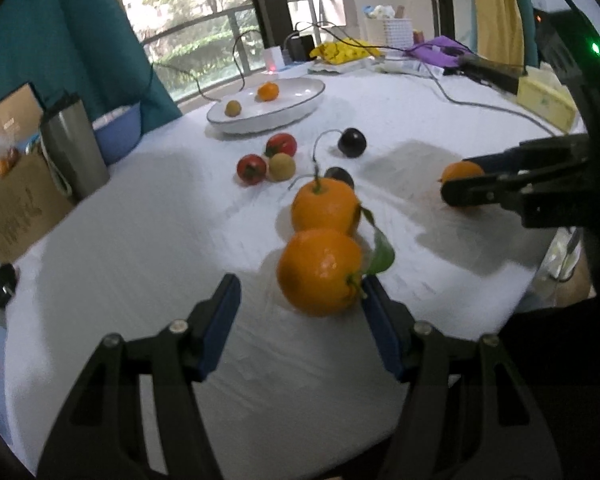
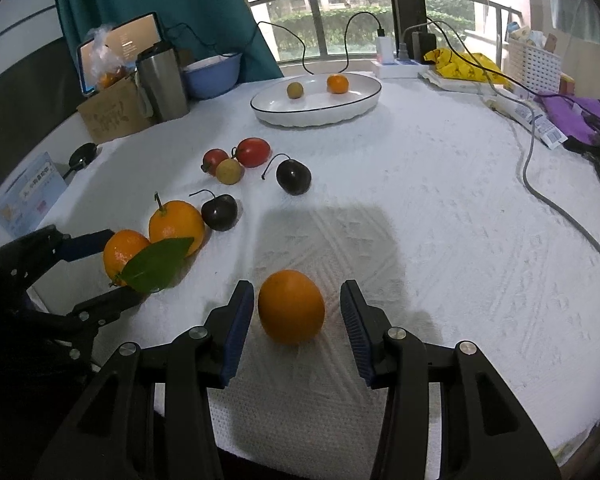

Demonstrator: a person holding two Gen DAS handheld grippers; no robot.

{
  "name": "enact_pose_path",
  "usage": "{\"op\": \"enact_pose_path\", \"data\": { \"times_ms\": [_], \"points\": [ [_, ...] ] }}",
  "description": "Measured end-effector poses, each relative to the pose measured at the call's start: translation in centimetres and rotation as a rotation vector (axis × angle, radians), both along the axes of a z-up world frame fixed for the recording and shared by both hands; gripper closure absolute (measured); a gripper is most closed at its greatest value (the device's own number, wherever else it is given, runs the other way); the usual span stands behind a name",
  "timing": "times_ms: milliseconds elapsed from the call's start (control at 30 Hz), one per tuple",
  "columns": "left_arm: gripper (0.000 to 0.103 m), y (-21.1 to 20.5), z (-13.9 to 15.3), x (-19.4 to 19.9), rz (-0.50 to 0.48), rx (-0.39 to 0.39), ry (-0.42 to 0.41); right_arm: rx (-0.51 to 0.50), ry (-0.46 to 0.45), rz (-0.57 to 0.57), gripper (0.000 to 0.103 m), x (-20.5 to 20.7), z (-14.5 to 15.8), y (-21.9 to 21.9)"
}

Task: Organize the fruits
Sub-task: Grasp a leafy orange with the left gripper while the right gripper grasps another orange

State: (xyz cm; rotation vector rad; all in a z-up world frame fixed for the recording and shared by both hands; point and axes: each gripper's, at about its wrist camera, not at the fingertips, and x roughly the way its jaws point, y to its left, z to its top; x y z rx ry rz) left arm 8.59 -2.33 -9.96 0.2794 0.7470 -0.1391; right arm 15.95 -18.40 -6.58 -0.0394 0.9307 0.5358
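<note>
My left gripper (image 1: 298, 298) is open around a leafy orange (image 1: 319, 272) on the white cloth; its right pad touches the fruit. A second stemmed orange (image 1: 325, 206) lies just behind. My right gripper (image 2: 297, 312) is open, its fingers either side of a plain orange (image 2: 291, 306) without touching it. Two dark cherries (image 2: 219, 212) (image 2: 293, 176), two red tomatoes (image 2: 253, 152) and a tan longan (image 2: 229, 171) lie mid-table. A white oval plate (image 2: 364, 104) at the back holds a small orange (image 2: 337, 83) and a longan (image 2: 295, 90).
A steel mug (image 2: 162, 84), blue bowl (image 2: 212, 74), cardboard box (image 2: 112, 114) and tablet stand at the back left. A grey cable (image 2: 540, 192), power strip, yellow bag (image 2: 464, 64) and purple cloth (image 2: 572, 116) lie at the right. The table edge is near both grippers.
</note>
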Motion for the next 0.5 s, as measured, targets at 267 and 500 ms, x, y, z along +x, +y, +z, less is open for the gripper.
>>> {"op": "enact_pose_path", "data": {
  "times_ms": [267,500],
  "points": [
    [0.04,0.5,0.5,0.3,0.008,0.021,-0.068,-0.008,-0.01,0.005,0.055,-0.1,-0.2,0.1],
    [0.061,1.5,0.9,0.6,0.009,-0.069,-0.079,-0.024,-0.024,0.024,0.068,-0.4,-0.3,0.5]
  ]
}}
